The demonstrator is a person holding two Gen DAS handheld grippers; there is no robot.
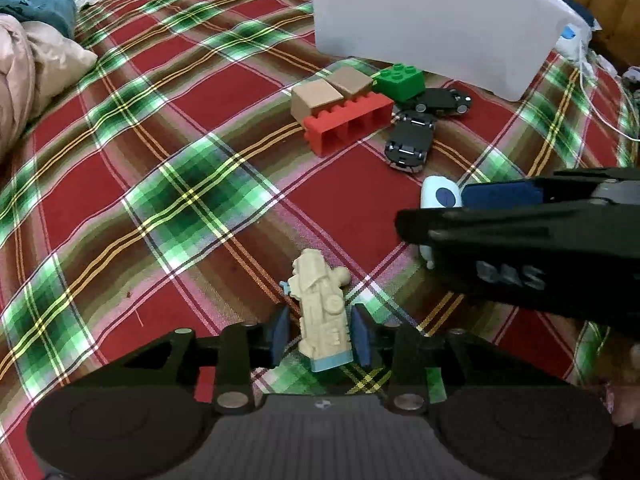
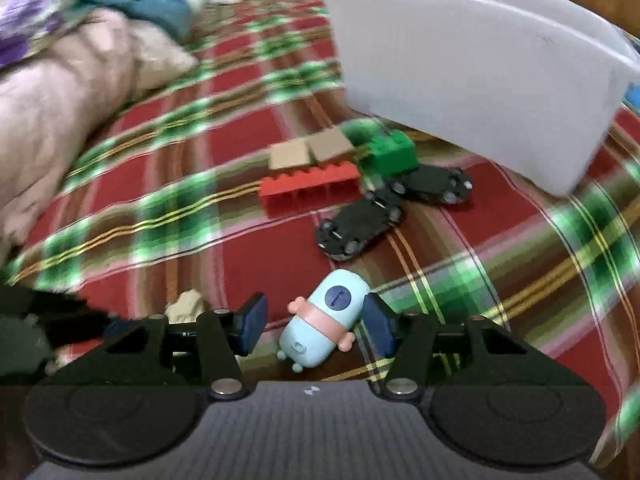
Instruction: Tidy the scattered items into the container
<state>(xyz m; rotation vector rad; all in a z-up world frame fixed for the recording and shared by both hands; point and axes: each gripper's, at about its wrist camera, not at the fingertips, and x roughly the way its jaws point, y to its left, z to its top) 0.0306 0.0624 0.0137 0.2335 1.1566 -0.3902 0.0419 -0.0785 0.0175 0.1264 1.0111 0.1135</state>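
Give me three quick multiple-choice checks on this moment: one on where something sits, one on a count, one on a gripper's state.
1. The green brick lies
A. beside the white container
B. inside it
C. on the pillow

2. Black toy cars on the plaid bedspread:
A. one
B. two
C. four

3. The right gripper is
A. shut on the red brick
B. out of view
C. open around the blue pig toy

Answers: 1 A, it sits on the cloth at the container's base. 2 B, one car lies in front of the other. 3 C, a clear gap shows beside its left pad.
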